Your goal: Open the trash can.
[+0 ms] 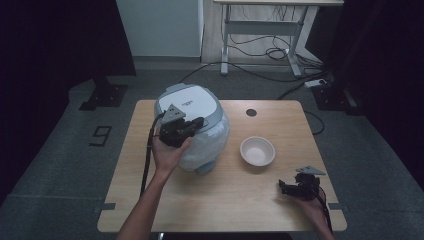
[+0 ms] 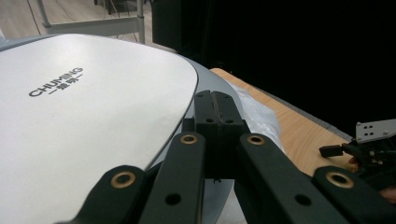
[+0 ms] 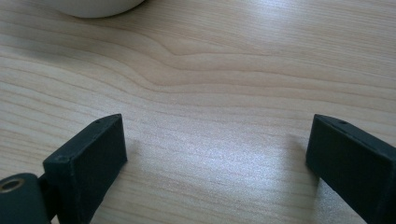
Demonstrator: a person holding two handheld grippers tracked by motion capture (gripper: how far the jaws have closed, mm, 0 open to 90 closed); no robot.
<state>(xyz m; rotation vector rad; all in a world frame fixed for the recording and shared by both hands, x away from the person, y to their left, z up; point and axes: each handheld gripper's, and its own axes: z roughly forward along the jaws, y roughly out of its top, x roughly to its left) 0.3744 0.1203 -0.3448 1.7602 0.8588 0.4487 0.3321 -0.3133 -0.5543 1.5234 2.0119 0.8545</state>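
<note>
White lid under me: my left gripper (image 1: 199, 122) hovers over the rice cooker (image 1: 192, 127), jaws pressed flat together with nothing between them, tips just at the lid's edge where the white panel (image 2: 88, 107) meets the grey rim. Whether the tips actually touch the lid, I cannot tell. The cooker sits at the back left of the wooden table (image 1: 225, 200), with clear plastic wrap (image 2: 259, 114) bunched around its lower body. Over on my right, my right gripper (image 1: 287, 187) rests low near the table's front right corner, jaws spread wide, bare wood grain between them and nothing held. The white bowl (image 1: 257, 151) stands empty, just beyond that gripper and apart from it, to the right of the cooker.
</note>
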